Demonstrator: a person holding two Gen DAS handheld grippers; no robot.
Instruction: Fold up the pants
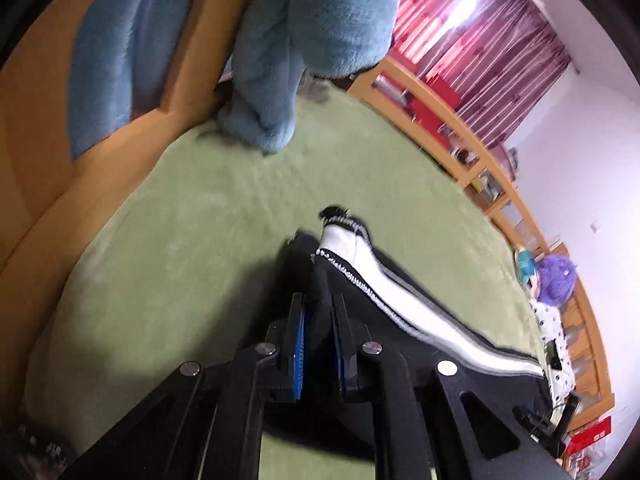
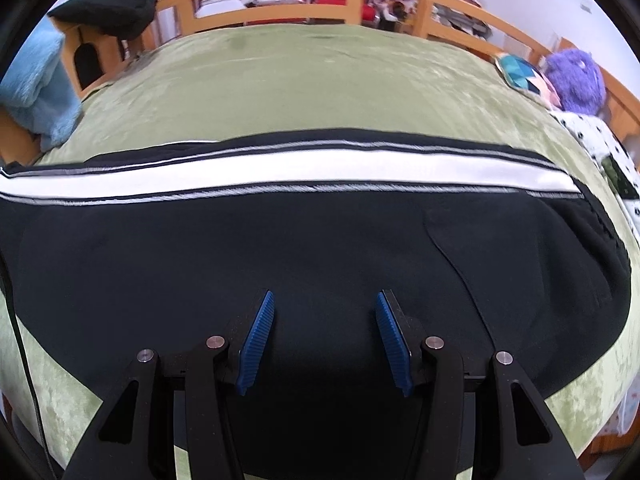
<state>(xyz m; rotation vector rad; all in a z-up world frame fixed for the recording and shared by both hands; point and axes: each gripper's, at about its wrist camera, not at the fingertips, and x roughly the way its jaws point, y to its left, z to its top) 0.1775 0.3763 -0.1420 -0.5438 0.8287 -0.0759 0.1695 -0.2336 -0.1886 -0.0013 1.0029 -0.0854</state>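
Note:
Black pants (image 2: 280, 248) with a white side stripe (image 2: 280, 174) lie stretched across the green bed cover (image 2: 320, 84). My right gripper (image 2: 325, 300) is open, its blue pads (image 2: 256, 340) spread just above the black fabric near the front edge. My left gripper (image 1: 319, 304) is shut on the pants' leg end (image 1: 320, 320), lifting black fabric; the white cuff (image 1: 340, 242) and stripe (image 1: 420, 316) run away from it over the green cover (image 1: 200, 240).
A blue fluffy blanket (image 1: 300, 40) hangs at the wooden headboard (image 1: 40, 120). A wooden bed rail (image 2: 280, 8) runs along the far side. A purple plush (image 2: 576, 80), a colourful cushion (image 2: 520, 72) and spotted cloth (image 2: 600, 148) sit at the right. A black garment (image 2: 108, 8) lies at the far left.

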